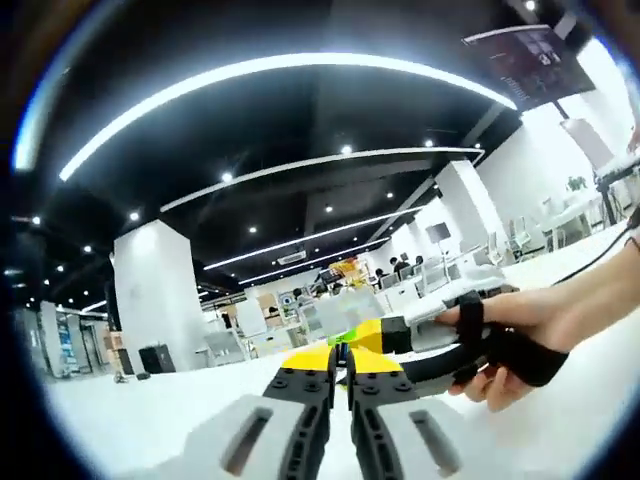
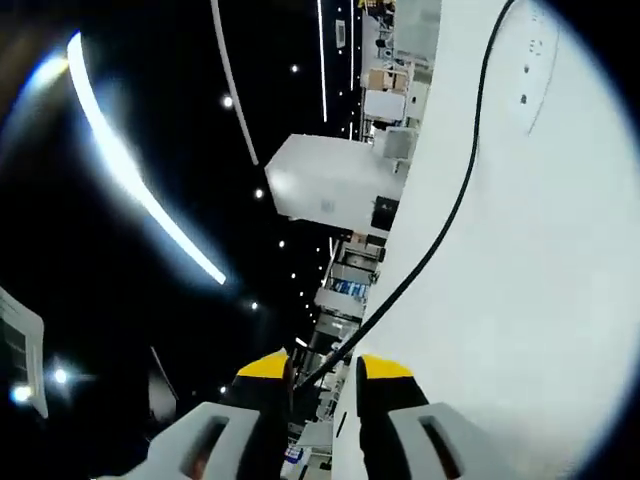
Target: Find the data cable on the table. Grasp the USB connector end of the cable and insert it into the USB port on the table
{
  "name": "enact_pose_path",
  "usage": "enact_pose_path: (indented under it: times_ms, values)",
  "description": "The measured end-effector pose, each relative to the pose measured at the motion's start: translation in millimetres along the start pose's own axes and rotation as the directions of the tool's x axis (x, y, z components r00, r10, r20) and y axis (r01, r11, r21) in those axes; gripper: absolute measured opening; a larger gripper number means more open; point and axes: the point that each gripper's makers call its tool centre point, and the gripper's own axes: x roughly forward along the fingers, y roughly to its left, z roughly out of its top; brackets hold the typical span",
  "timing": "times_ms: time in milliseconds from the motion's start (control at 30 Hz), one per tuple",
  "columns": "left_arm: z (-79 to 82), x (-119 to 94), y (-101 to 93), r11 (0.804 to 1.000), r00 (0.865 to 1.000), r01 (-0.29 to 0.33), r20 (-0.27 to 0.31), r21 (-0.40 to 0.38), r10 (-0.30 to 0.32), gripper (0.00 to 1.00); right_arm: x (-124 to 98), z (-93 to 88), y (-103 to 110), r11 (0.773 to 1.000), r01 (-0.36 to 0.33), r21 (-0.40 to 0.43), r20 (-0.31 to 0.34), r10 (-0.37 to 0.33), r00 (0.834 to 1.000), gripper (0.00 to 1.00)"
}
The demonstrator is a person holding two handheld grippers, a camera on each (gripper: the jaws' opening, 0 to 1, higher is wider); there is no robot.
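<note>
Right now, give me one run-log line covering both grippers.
left gripper: jaws together, holding nothing | right gripper: black cable runs between jaws, grip unclear | cable trails away across white table

Nothing legible: the hanging screen [image 1: 528, 58] at far right is blurred, and the small marks [image 2: 535, 45] on the white table [image 2: 560, 260] are too tiny to read.
</note>
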Motion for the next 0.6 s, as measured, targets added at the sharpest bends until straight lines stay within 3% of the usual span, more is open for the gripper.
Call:
enact_pose_path:
  times_ms: [233,367,600]
  values:
    - [2.4,-14,2.6,0.993,1.0,0.013,0.019,-0.12,-0.011,0.05,5,-3.9,-4,0.999,-0.026,0.039,0.007,0.026,1.0,0.23]
    - [4.8,-17,1.8,0.977,0.999,0.032,0.043,-0.209,-0.023,0.05,5,-7.3,-7,0.998,-0.037,0.059,0.005,0.037,0.999,0.22]
    - [7.1,-20,2.1,0.969,0.998,0.04,0.062,-0.243,-0.026,0.05,3,-11.3,2,0.998,-0.044,0.049,-0.008,0.044,0.999,0.18]
